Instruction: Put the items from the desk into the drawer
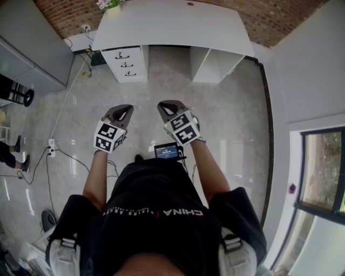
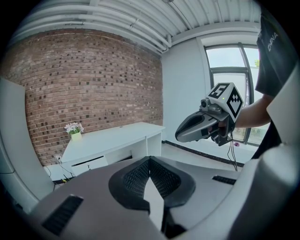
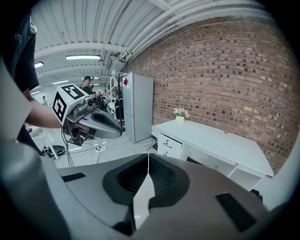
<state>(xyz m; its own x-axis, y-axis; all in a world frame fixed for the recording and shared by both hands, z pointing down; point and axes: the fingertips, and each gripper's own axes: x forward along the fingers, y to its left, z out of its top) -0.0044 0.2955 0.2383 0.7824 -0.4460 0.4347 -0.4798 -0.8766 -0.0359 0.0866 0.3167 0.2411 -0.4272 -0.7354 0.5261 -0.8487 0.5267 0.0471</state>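
The white desk [image 1: 172, 24] stands far ahead against the brick wall, with three shut drawers [image 1: 125, 62] under its left end. A small pot of flowers [image 1: 110, 5] sits on its left corner and a tiny dark item [image 1: 190, 4] near the back edge. I hold both grippers over the floor, well short of the desk. My left gripper [image 1: 123, 110] and right gripper [image 1: 166, 106] are side by side. Both are shut with nothing between the jaws, as the left gripper view [image 2: 150, 159] and right gripper view [image 3: 148, 157] show. The desk [image 3: 215, 140] and its drawers [image 3: 169, 145] lie beyond the jaws.
Cables and a power strip [image 1: 52, 146] lie on the tiled floor at left. A tall grey cabinet [image 3: 138, 112] stands left of the desk. A window [image 1: 323, 167] lines the right wall. A small screen [image 1: 166, 151] hangs at my waist. Other people [image 3: 86, 84] are at the far left.
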